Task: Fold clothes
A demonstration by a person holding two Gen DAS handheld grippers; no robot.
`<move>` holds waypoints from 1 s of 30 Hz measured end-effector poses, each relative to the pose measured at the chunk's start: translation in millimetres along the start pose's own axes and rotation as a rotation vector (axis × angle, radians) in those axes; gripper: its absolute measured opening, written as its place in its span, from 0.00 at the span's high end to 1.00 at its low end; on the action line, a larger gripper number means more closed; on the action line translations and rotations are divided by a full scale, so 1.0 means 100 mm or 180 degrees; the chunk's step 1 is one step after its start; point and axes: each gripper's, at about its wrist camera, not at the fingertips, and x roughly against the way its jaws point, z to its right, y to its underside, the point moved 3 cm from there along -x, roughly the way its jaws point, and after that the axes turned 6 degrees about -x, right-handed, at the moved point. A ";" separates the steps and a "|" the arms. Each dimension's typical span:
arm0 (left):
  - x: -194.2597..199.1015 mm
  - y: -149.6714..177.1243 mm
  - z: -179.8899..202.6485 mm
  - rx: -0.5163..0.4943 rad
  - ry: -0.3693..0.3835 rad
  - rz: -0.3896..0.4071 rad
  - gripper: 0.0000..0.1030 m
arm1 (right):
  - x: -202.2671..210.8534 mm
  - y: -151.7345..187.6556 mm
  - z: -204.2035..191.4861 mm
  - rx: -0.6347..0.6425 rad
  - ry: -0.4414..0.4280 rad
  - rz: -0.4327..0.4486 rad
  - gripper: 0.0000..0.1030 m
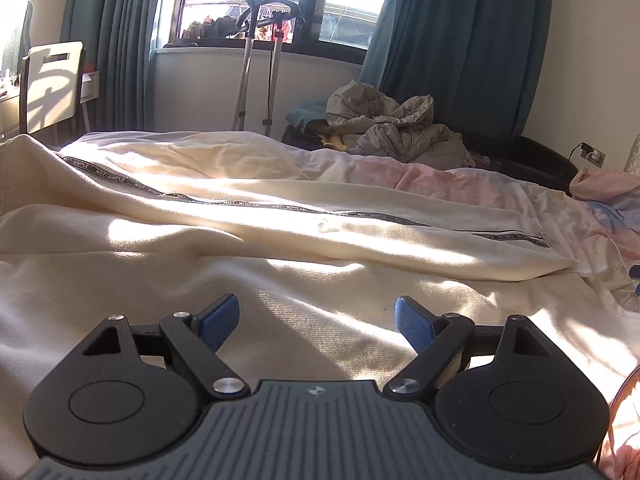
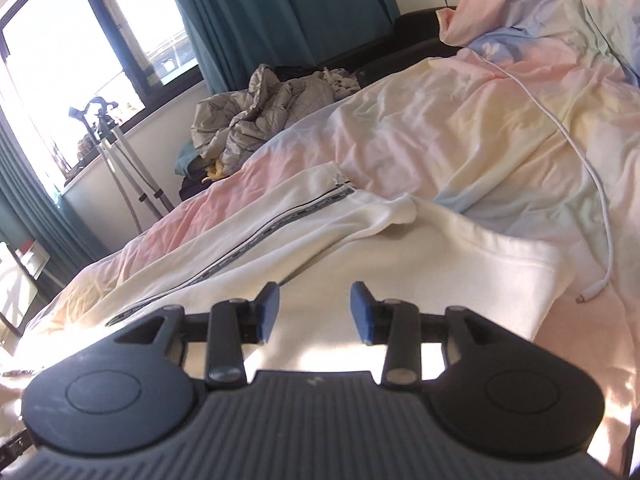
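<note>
sunlight comes through a big window (image 1: pixel 248 0) with blue-green curtains (image 1: pixel 460 40), and it falls on a bed (image 2: pixel 460 128) with a soft pink and yellow sheet. a cream garment (image 1: pixel 248 216) lies spread on the bed. it has a dark stripe with words (image 1: pixel 168 194) running along it. a white cable (image 2: pixel 592 176) lies on the sheet near the garment. a gray jacket (image 1: pixel 400 128) sits in a heap past the far side of the bed.

the left gripper (image 1: pixel 317 318) is spread wide and holds nothing. it sits low, right over the cream cloth. the right gripper (image 2: pixel 315 308) is spread too, with nothing in it, over the near part of the cloth.

i think the folding has only just begun. one part looks laid over another, but the garment is mostly long and lumpy, so most folds are left.

its long way follows the stripe, going from the near left to the far right in the left view.
</note>
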 end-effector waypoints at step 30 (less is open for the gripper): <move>1.64 0.11 -1.77 0.2061 -0.0562 -0.0148 0.13 | 0.50 0.03 0.40 -0.0398 0.0001 0.0173 0.45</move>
